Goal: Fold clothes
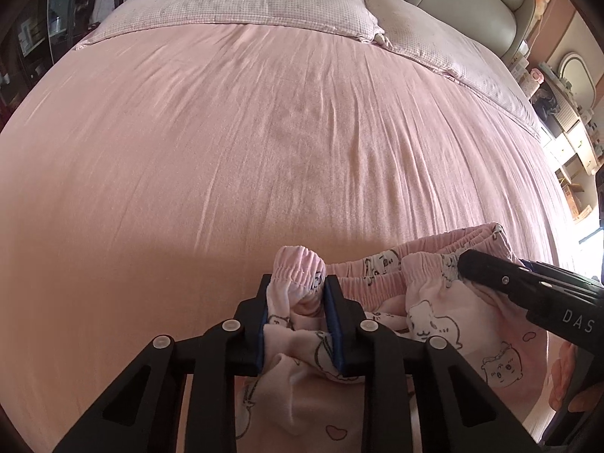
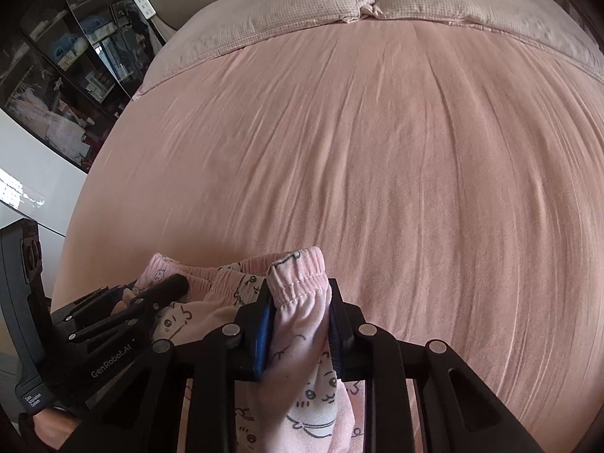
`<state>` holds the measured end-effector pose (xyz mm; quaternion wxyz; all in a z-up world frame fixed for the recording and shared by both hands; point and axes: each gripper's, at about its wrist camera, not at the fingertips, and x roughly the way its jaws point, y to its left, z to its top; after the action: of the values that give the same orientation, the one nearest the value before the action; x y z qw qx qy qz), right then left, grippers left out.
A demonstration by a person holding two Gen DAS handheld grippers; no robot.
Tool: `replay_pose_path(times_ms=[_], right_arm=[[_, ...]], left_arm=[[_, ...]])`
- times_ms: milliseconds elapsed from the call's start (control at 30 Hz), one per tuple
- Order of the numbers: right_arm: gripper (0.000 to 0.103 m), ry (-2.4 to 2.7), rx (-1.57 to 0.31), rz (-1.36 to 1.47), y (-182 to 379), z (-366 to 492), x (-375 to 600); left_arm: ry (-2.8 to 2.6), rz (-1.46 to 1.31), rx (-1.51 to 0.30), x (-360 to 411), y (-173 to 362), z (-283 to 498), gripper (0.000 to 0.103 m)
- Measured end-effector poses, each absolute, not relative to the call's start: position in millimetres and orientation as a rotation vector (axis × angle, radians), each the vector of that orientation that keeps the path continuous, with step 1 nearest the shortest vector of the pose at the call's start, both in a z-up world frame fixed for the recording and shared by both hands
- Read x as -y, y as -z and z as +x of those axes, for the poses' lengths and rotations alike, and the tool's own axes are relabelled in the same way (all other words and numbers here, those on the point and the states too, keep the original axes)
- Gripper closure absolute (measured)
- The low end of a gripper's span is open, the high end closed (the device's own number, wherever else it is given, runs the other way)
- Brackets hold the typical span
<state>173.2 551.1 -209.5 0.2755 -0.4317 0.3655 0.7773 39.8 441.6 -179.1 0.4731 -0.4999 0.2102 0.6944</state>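
I am looking across the wide pink bed [image 1: 264, 132], with two checked pillows [image 1: 245, 3] at its far end. I am holding the pink cartoon-print pajama pants [image 1: 434, 302] by the elastic waistband, lifted over the bed's near edge, the rest hanging below. The left hand-held gripper [image 1: 296, 302] is clamping one bunched waistband end; the right hand-held gripper [image 2: 300, 309] is pinching the other. To fold cleanly, I judge I should be keeping both grips level and drawing the band taut. Both grippers are pointing forward toward the pillows, side by side.
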Motion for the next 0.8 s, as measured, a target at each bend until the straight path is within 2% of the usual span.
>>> replay_pose_path(times_ms=[267,467,567,800], right_arm=[[0.086,-2.145,-1.002,-1.084,172.8,181.4,-553.9],[0.086,-2.185,-1.015,-1.017,140.2,190.4,-557.3],[0.086,-2.204,-1.021,-0.982,123.6,195.2,-558.9],[0.086,-2.319,-0.931,-0.89,44.5,205.6,-541.8]], left_arm=[[-1.684,-1.259,-0.349,-439.2,158.5,28.9,0.085],[-1.663,-1.229,-0.242,-434.2,121.0,20.3,0.085],[-1.677,-1.161,-0.235,-431.5,94.1,21.1,0.085],[-1.733,-0.965,-0.264,-419.7,23.2,29.7,0.085]])
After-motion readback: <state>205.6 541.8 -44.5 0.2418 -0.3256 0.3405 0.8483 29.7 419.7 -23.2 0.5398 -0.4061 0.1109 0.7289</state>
